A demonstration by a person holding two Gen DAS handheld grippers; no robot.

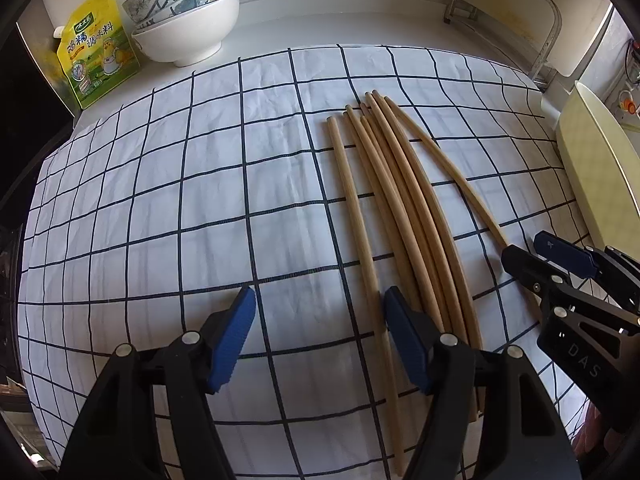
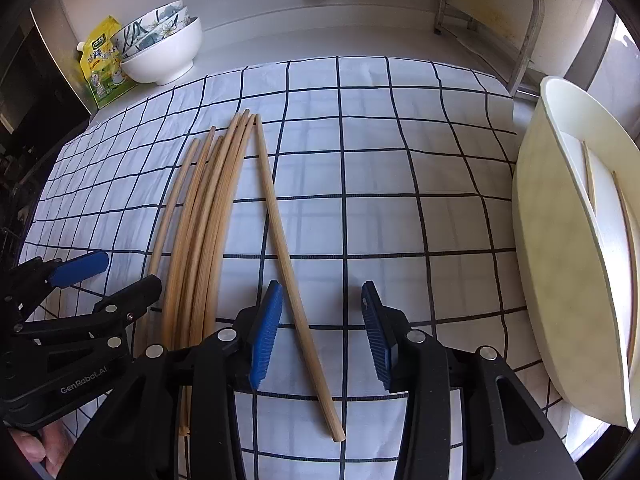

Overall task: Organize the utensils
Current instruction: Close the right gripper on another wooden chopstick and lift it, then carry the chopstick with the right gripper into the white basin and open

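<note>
Several wooden chopsticks [image 1: 400,208] lie in a bundle on the checked cloth [image 1: 160,200]; they also show in the right wrist view [image 2: 208,216]. One chopstick [image 2: 288,256] lies apart to the right of the bundle, between the fingers of my open right gripper [image 2: 322,332], which straddles it low over the cloth. My left gripper [image 1: 320,340] is open and empty, just left of the bundle, its right finger [image 1: 404,336] over the leftmost sticks. A cream oval tray [image 2: 560,280] at the right holds two chopsticks [image 2: 588,172].
Stacked bowls [image 1: 188,20] and a yellow seasoning packet [image 1: 96,52] stand at the back left. A metal rack [image 1: 520,12] stands at the back right. The cream tray [image 1: 592,168] borders the cloth's right edge. The cloth [image 2: 400,200] covers the counter.
</note>
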